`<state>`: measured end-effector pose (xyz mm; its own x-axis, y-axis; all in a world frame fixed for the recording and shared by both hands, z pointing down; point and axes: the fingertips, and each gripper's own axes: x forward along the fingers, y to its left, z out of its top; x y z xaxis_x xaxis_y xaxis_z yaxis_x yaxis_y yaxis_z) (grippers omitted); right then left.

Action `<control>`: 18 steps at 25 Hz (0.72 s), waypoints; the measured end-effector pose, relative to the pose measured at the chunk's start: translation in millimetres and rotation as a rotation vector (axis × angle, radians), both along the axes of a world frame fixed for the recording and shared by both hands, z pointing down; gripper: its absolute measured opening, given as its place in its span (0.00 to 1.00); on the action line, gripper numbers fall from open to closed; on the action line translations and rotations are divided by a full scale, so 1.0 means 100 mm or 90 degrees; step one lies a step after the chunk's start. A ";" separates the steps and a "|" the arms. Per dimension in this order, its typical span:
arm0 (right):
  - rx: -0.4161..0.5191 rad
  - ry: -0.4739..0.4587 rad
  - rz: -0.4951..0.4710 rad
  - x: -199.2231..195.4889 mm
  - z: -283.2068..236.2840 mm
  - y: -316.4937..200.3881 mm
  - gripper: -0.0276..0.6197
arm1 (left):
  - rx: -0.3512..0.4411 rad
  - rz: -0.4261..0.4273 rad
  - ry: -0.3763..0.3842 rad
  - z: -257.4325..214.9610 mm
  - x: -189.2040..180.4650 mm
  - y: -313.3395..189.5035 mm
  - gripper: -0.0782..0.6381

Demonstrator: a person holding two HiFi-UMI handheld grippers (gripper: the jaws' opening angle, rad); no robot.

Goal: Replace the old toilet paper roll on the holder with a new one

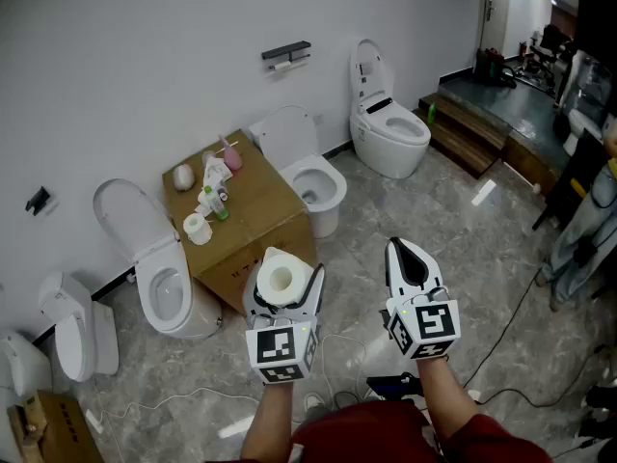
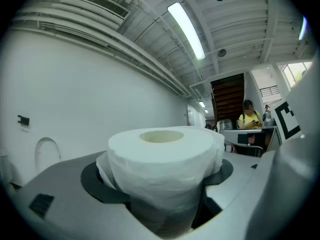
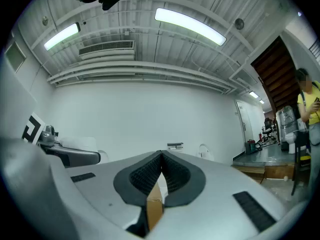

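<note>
My left gripper [image 1: 281, 270] is shut on a full white toilet paper roll [image 1: 280, 280], which stands upright between the jaws. In the left gripper view the roll [image 2: 162, 159] fills the gap, with its pale core on top. My right gripper [image 1: 403, 249] is level beside it to the right, shut with nothing in it; its pads [image 3: 172, 176] meet. The dark wall holder [image 1: 286, 55] hangs far ahead on the white wall with a small roll under it. In the right gripper view the holder [image 3: 175, 145] shows just above the jaw tips.
A cardboard box [image 1: 260, 210] bearing bottles and a spare roll [image 1: 198, 228] stands between two toilets [image 1: 159, 268] [image 1: 313, 177]. A third toilet [image 1: 386, 123] is further right. Cables [image 1: 521, 355] lie on the marble floor. A raised step [image 1: 482, 114] is at right.
</note>
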<state>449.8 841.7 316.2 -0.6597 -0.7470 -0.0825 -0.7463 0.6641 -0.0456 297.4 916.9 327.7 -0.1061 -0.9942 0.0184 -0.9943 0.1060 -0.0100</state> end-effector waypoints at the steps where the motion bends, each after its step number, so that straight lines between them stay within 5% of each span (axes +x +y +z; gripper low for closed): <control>1: -0.001 0.000 0.000 0.02 0.01 0.00 0.07 | 0.000 0.000 -0.002 0.01 0.03 -0.01 0.71; 9: -0.007 0.002 0.006 0.29 0.07 -0.07 0.07 | -0.004 0.006 -0.001 0.06 0.30 -0.14 0.71; 18: -0.034 0.005 0.007 1.01 0.24 -0.37 0.07 | -0.011 0.016 0.001 0.14 0.96 -0.49 0.71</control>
